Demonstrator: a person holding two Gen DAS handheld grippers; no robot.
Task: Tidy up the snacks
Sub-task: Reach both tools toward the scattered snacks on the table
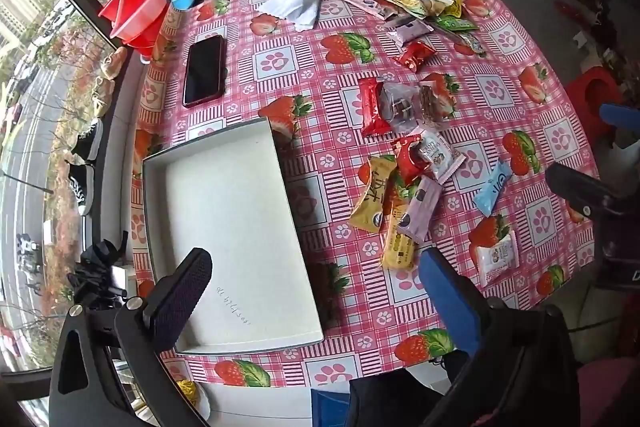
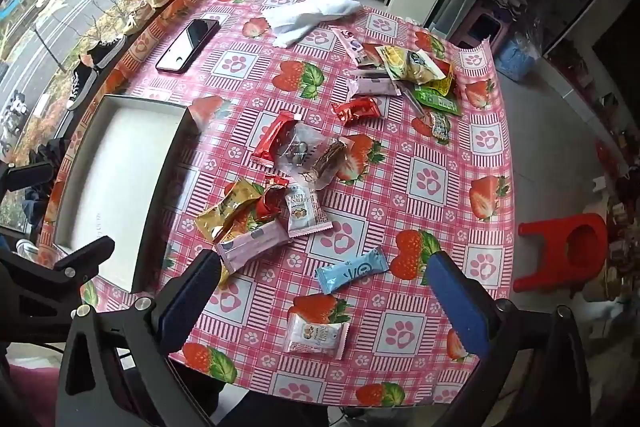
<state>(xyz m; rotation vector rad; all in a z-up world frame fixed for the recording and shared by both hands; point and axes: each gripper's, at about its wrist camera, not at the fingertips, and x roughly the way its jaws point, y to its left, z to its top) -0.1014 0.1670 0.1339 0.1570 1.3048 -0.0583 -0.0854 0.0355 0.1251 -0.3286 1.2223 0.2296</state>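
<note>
Round table (image 2: 432, 183) w/ pink strawberry-and-paw cloth sits beside a big window; cloth edge curves close to both grippers at the near side. White tray (image 1: 240, 223) lies at the table's left near edge, nothing in it, its near corner reaching almost to the cloth rim. Left gripper (image 1: 320, 287) hangs above the tray's near end, fingers wide apart, holding nothing. Right gripper (image 2: 324, 287) hovers over the near-right part of the table, fingers also spread, nothing between them but a light-blue packet (image 2: 352, 269) and a white-pink packet (image 2: 316, 335) on the cloth below. Main snack pile (image 2: 260, 215) is just right of the tray; a second pile (image 2: 412, 75) at the far side. Phone (image 2: 188, 45) and white cloth (image 2: 312, 13) lie far-left, apart from the snacks. Bare cloth btwn piles and along the right rim.
</note>
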